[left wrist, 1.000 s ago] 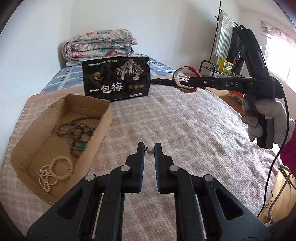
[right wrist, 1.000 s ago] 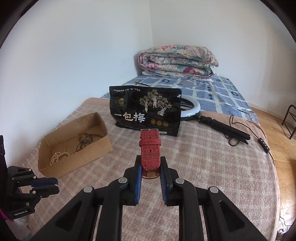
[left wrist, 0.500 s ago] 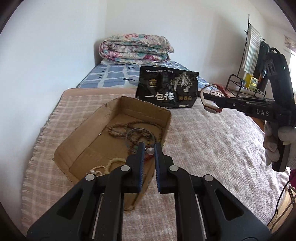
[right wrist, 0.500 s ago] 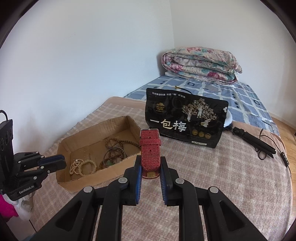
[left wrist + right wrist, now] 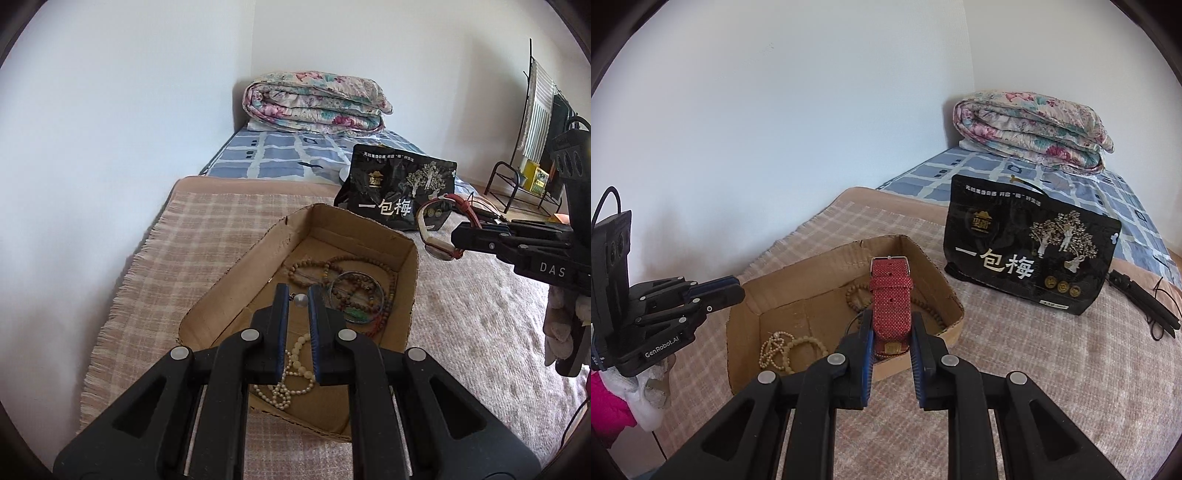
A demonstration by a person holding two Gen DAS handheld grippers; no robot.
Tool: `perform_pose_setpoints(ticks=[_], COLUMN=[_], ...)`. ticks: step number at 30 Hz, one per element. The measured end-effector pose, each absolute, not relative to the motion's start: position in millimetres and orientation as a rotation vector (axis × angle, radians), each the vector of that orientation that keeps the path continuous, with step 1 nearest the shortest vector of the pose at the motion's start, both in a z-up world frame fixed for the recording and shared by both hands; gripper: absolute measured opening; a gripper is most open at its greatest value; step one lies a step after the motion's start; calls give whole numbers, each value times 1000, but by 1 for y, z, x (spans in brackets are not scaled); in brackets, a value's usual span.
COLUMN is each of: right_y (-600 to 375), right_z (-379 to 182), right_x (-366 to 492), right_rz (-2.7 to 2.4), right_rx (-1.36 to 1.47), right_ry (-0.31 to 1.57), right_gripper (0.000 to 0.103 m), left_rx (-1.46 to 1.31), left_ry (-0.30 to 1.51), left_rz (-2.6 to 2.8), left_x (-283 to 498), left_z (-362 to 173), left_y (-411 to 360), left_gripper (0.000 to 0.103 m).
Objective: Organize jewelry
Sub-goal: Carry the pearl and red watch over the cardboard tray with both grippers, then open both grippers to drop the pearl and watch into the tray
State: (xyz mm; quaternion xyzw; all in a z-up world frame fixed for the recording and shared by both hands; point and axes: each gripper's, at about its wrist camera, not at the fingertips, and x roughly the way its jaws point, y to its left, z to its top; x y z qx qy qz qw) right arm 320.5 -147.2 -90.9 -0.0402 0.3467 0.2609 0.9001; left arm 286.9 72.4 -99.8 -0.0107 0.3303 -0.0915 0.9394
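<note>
Leftmost, the left gripper [image 5: 294, 295] hangs over the open brown cardboard box [image 5: 408, 291], its blue-padded jaws pinching a small round pearl-like bead with a tiny metal loop [image 5: 300, 300]. Below it, on the box floor, lie a cream-white bead strand [image 5: 291, 373], a loop of brown wooden prayer beads [image 5: 308, 266] and a thin round metal bangle [image 5: 356, 295] with something green inside it. The box rests on a pink-and-beige checked woven blanket [image 5: 207, 236]. Behind the box stands a glossy black snack bag with white Chinese lettering [image 5: 1027, 254], and farther back a folded floral quilt [image 5: 1030, 129] sits on a blue-and-white checked sheet [image 5: 280, 155]. To the right, the right gripper [image 5: 891, 332] is clamped on a red dotted-fabric watch strap with a silver buckle [image 5: 891, 295], holding it upright above the near right wall of the box; in the left view the strap curls in a loop beyond that gripper's tips.
</note>
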Motion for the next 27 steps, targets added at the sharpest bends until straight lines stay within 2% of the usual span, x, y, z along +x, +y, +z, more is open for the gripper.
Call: perform_pose_setpoints(ticks=[27], right_y=[-92], right_z=[-115], right_x=[352], right_rz=[574], right_rx=[-86], right_ry=[772], right_gripper=[16], left_rx=[-49], left_ry=[714], left_rz=[-168], left_x=[312], left_z=[-117], left_y=[87], left_gripper=[9])
